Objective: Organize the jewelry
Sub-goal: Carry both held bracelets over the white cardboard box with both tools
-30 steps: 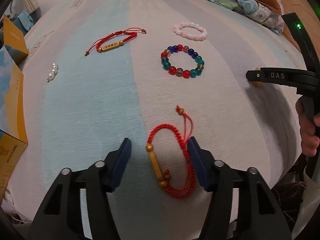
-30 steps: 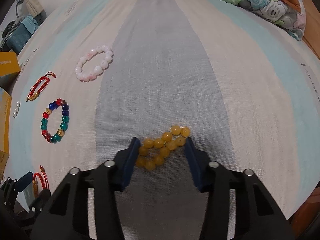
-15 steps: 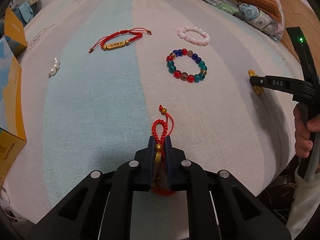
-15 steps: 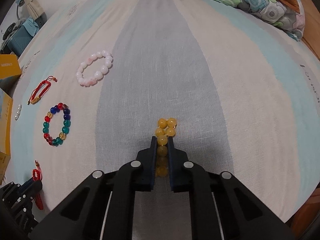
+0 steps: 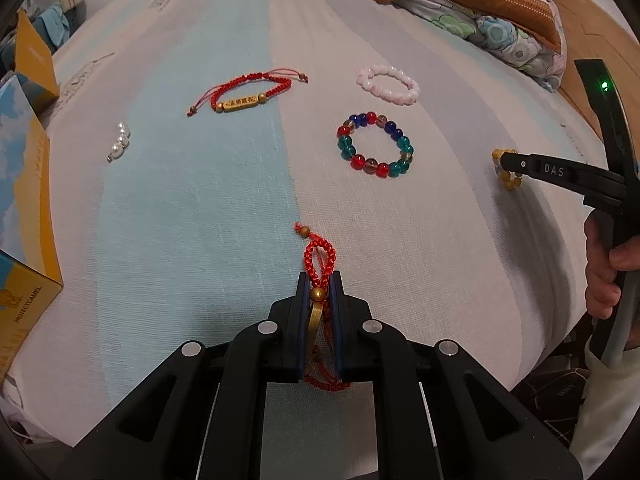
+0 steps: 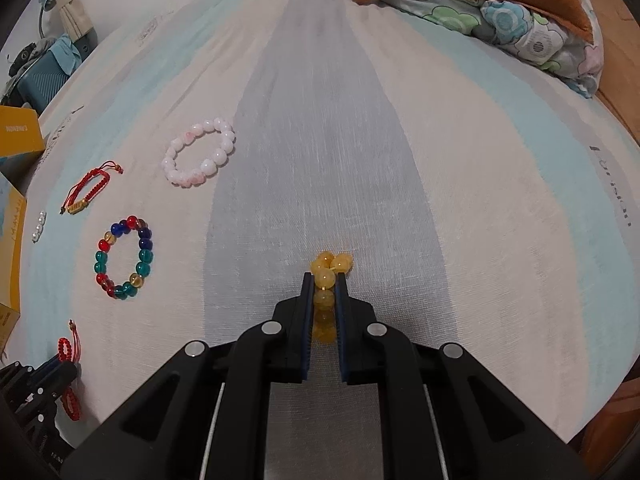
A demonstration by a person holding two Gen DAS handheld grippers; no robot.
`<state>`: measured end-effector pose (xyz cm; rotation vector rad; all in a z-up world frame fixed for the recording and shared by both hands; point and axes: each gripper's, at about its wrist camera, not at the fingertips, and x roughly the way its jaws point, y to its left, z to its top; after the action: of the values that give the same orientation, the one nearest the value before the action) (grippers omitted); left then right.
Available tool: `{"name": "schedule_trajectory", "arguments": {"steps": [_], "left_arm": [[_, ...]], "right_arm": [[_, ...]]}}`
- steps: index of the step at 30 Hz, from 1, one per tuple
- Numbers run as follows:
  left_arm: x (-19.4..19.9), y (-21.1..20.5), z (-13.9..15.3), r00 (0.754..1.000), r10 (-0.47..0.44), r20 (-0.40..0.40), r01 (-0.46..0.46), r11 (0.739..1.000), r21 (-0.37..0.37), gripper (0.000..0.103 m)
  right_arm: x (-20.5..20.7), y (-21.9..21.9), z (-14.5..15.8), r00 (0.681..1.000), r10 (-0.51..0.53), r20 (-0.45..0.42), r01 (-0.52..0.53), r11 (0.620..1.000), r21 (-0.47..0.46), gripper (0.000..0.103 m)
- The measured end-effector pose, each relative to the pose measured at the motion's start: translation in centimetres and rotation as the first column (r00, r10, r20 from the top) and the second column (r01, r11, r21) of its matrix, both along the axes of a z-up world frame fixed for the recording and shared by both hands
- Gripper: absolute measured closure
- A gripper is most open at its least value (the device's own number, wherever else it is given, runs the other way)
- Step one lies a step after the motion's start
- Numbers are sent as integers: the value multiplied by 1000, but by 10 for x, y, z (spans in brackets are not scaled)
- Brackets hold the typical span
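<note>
Left tongs (image 5: 319, 294): clamped on the red cord bracelet (image 5: 320, 256), on the bed (image 5: 200, 200).
Right tongs (image 6: 324, 292): clamped on the yellow bead bracelet (image 6: 331, 264).

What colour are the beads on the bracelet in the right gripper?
Translucent amber-yellow beaded bracelet; it shows best in the right wrist view.

We see a matt woven cloth bedsheet (image 5: 200, 208), slightly rough. Red braided cord bracelet (image 5: 320, 258) with a dull gold-toned bar. Glossy, translucent yellow bead bracelet (image 6: 332, 266); glassy multicolour bead bracelet (image 5: 374, 145); milky pink bead bracelet (image 6: 200, 152). Left tongs (image 5: 319, 304): matt black plastic, shiny metal rivets. Yellow cardboard box (image 5: 24, 216).
</note>
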<state>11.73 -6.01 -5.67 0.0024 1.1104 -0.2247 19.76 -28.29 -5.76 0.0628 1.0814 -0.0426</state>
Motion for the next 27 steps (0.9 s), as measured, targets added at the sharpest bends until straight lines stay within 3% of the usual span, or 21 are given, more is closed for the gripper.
{"name": "schedule_trajectory", "arguments": {"steps": [10, 27], "left_arm": [[8, 7, 30, 998, 18, 62, -21, 999, 35, 94], [33, 42, 76, 989, 85, 122, -89, 996, 25, 94]], "right_arm": [[-6, 5, 17, 1000, 1, 26, 0, 1000, -19, 94], [-1, 41, 61, 996, 17, 93, -17, 1000, -4, 94]]}}
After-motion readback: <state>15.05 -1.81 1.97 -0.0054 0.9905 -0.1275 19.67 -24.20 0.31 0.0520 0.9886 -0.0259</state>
